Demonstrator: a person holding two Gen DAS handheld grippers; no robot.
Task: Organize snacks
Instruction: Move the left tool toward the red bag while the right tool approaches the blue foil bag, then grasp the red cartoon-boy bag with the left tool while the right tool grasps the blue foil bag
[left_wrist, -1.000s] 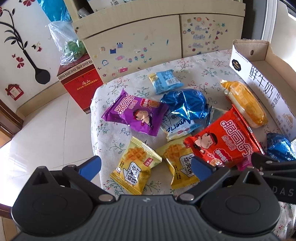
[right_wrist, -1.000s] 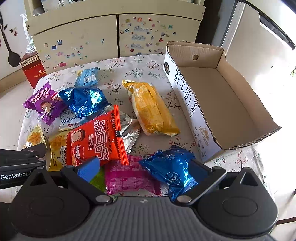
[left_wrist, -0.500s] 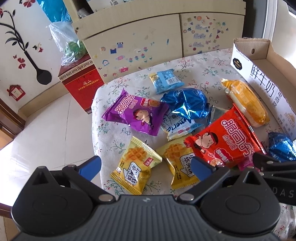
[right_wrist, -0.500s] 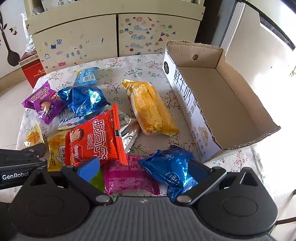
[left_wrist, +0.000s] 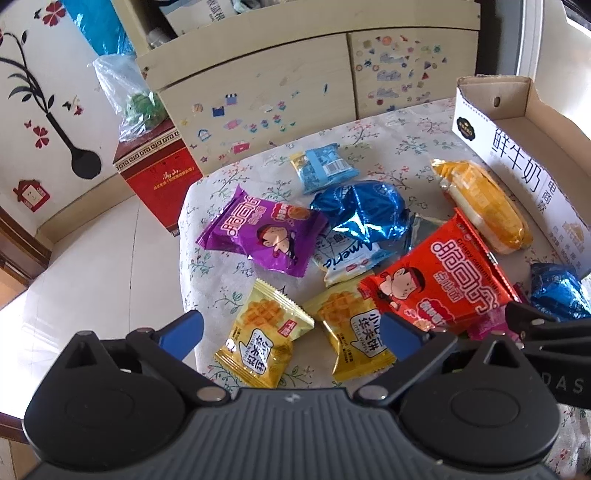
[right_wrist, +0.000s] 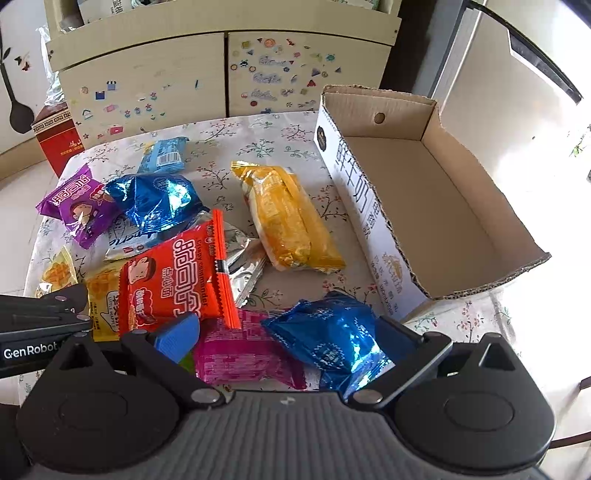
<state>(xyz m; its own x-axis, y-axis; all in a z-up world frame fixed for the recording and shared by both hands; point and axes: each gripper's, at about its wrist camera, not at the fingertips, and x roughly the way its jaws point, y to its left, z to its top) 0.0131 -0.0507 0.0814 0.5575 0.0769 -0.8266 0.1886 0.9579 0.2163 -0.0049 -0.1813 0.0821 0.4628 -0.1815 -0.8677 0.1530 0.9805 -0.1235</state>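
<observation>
Several snack packets lie on a floral tablecloth (left_wrist: 369, 144). My left gripper (left_wrist: 291, 330) is open above two yellow waffle packets (left_wrist: 264, 341), touching neither. A purple packet (left_wrist: 264, 230), a blue foil packet (left_wrist: 364, 208) and a red packet (left_wrist: 437, 280) lie beyond. My right gripper (right_wrist: 291, 336) is open over a pink packet (right_wrist: 240, 356) and a blue foil packet (right_wrist: 332, 339). The red packet (right_wrist: 177, 280) and an orange packet (right_wrist: 288, 218) lie ahead of it. An open cardboard box (right_wrist: 436, 199) stands at the right, with nothing inside.
A cream cabinet with stickers (left_wrist: 295, 81) stands behind the table. A red box (left_wrist: 159, 177) with a plastic bag on it sits on the floor at the left. The table's left edge drops to a tiled floor (left_wrist: 92, 258).
Both grippers have barely moved; the views shifted very slightly. No packet has moved.
</observation>
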